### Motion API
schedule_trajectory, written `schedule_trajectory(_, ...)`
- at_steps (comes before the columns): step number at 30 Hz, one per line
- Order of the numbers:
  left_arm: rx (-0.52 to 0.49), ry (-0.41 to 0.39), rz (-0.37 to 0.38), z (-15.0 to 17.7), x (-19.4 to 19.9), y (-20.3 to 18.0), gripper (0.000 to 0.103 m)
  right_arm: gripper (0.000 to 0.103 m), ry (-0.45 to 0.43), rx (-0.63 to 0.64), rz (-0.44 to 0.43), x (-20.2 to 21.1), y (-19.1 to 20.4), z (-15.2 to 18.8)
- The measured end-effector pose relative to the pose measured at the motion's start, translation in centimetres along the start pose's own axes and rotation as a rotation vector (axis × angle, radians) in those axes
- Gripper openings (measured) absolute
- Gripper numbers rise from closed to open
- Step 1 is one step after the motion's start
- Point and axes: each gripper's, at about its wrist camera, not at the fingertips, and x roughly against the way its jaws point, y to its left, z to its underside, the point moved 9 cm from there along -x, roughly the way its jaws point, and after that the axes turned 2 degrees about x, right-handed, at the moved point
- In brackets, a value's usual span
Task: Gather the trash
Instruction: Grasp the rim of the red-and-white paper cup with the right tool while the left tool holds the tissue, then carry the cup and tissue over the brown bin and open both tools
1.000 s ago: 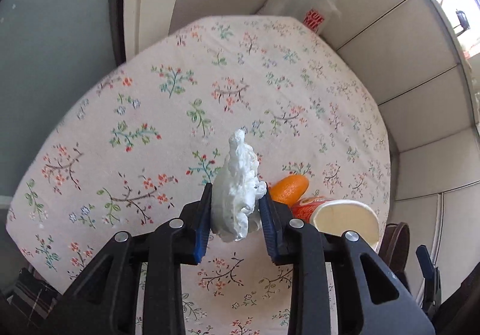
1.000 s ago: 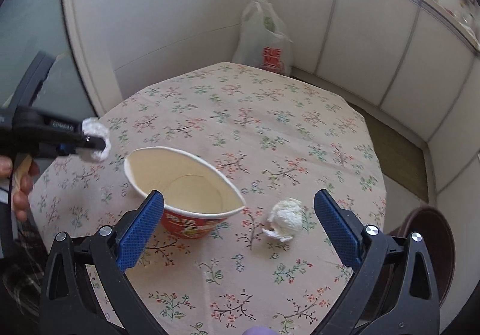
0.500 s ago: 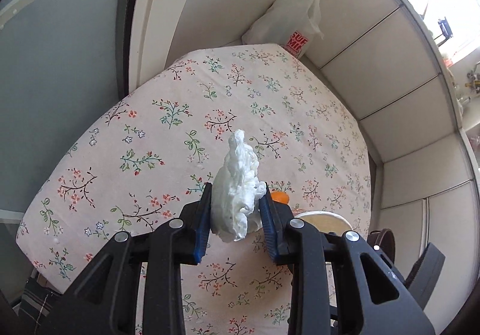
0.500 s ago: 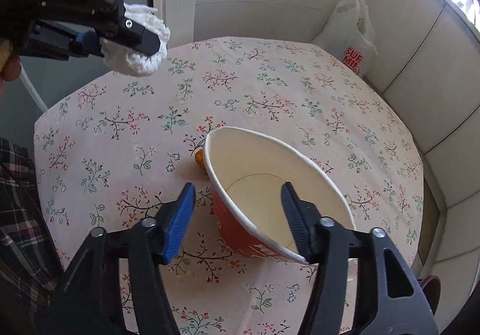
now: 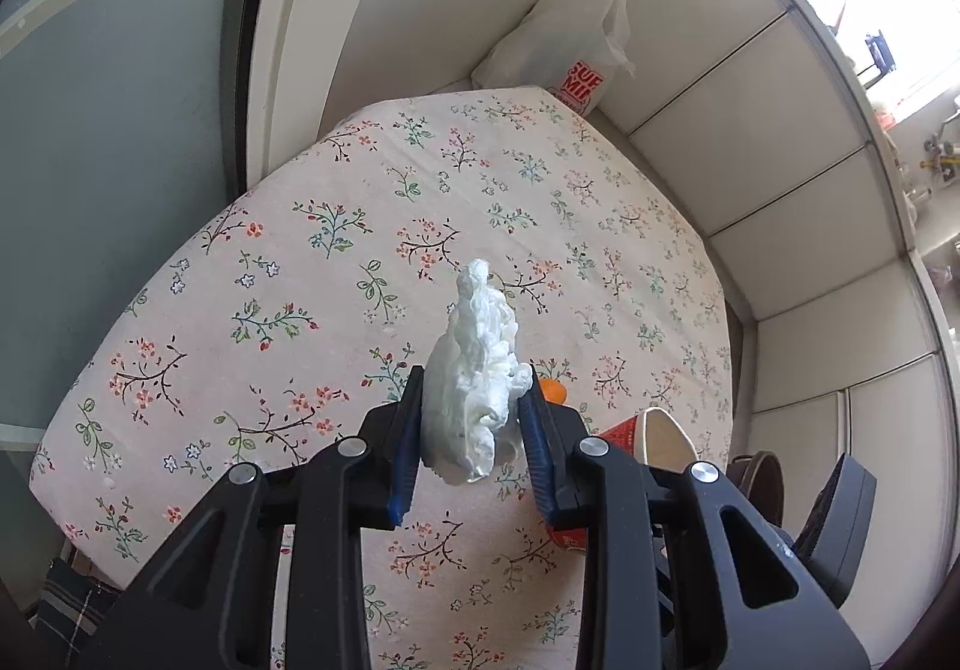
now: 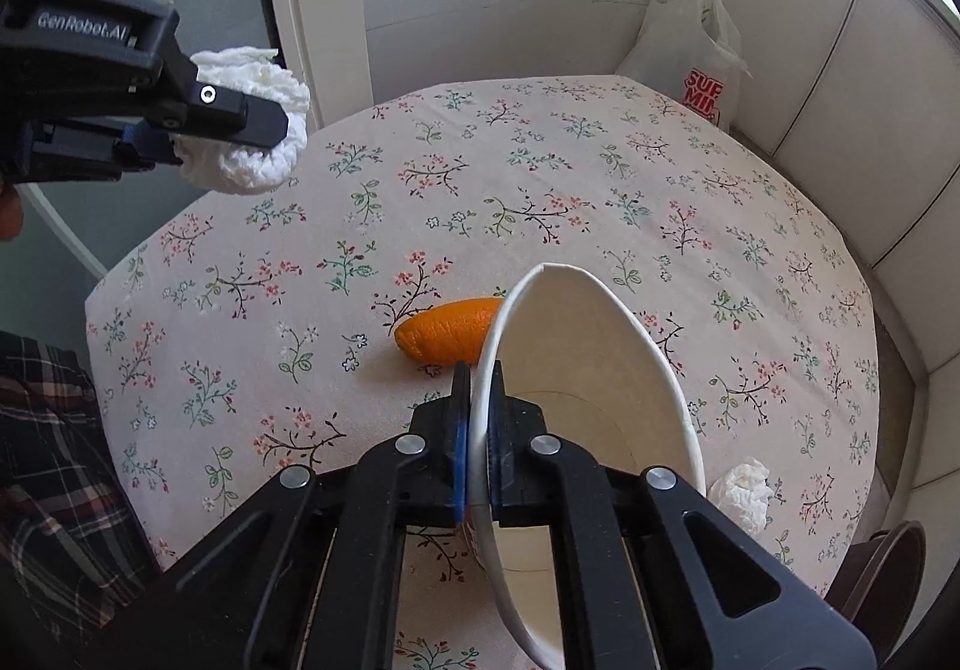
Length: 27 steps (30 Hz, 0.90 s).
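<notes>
White panelled walls enclose a round surface [image 5: 288, 310] covered with a floral cloth, as seen from the left wrist view; a white plastic bag [image 5: 564, 40] with red lettering stands in the corner beyond its far edge. The left gripper [image 5: 471, 430] has its fingers [image 5: 405, 454] partly closed, pressing from both sides on a crumpled white tissue wad [image 5: 477, 370] that is held above the cloth. Just right of these fingers, part of an orange peel [image 5: 552, 391] and the rim of a red paper cup [image 5: 660, 436] are visible. In the right wrist view, the right gripper [image 6: 477, 430] has its fingers [image 6: 459, 430] closed on the near wall of the paper cup, one finger outside and one inside the rim; the cup is tilted, its pale interior facing the camera. The orange peel lies on the cloth, just beside the cup on its left. A second crumpled tissue [image 6: 741, 493] lies on the cloth to the right of the cup. At upper left, the left gripper holds its tissue wad clear of the surface. A plaid sleeve [image 6: 54, 460] occupies the lower left edge.
</notes>
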Motion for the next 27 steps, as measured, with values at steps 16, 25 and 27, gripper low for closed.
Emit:
schedule_trajectory(16, -0.023, 0.008, 0.013, 1.0, -0.5, -1.7, 0.03, 0.004, -0.314, -0.248, 0.169, 10.5, -9.6, -2.1)
schedule_trajectory(25, -0.045, 0.02, 0.0, 1.5, -1.7, -2.7, 0.03, 0.004, -0.488, -0.467, 0.345, 18.4, -18.2, 0.7)
schedule_trajectory(27, -0.052, 0.022, -0.003, 1.7, -2.0, -3.0, 0.03, 0.004, -0.515, -0.531, 0.389, 20.0, -20.3, 2.1)
